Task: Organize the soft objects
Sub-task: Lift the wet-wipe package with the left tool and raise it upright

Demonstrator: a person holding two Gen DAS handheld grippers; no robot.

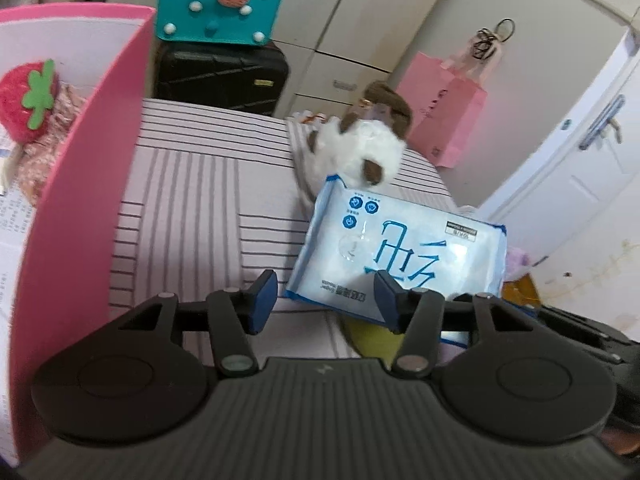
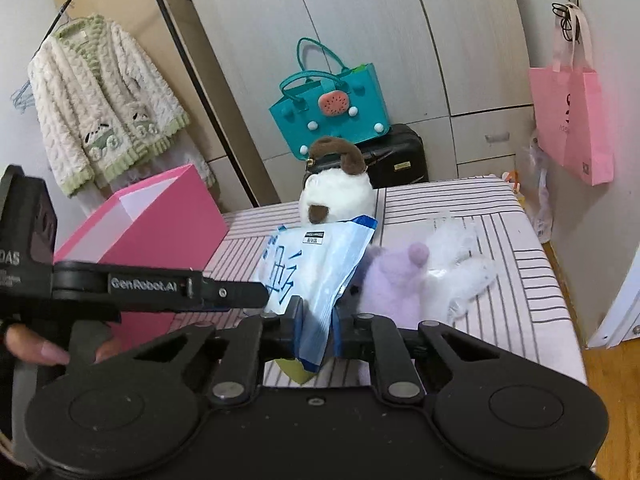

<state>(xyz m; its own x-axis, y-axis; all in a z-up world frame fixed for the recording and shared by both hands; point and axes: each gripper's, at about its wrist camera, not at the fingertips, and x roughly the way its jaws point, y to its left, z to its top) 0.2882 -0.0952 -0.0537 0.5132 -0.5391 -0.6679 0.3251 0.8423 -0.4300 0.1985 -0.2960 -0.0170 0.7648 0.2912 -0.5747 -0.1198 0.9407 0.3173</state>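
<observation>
Right gripper clamped on glossy crinkled wipes pack; left gripper released; fluffy plush behind.

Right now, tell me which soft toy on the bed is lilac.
The small plush lying beside the right gripper, next to the clear wrapper. The other toy, the white one with brown patches, sits farther back behind the tissue pack.

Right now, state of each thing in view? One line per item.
Left hand-held gripper: open, nothing between its pads.
Right hand-held gripper: shut on the pack.
Blue-and-white plastic tissue pack: lifted, edge pinched.
Pink cardboard box: open-topped, red strawberry plush inside.
White-and-brown plush toy: on the striped bed, behind the pack.
Lilac plush toy: lying on the bed.
Teal felt handbag: standing on the black suitcase.
</observation>
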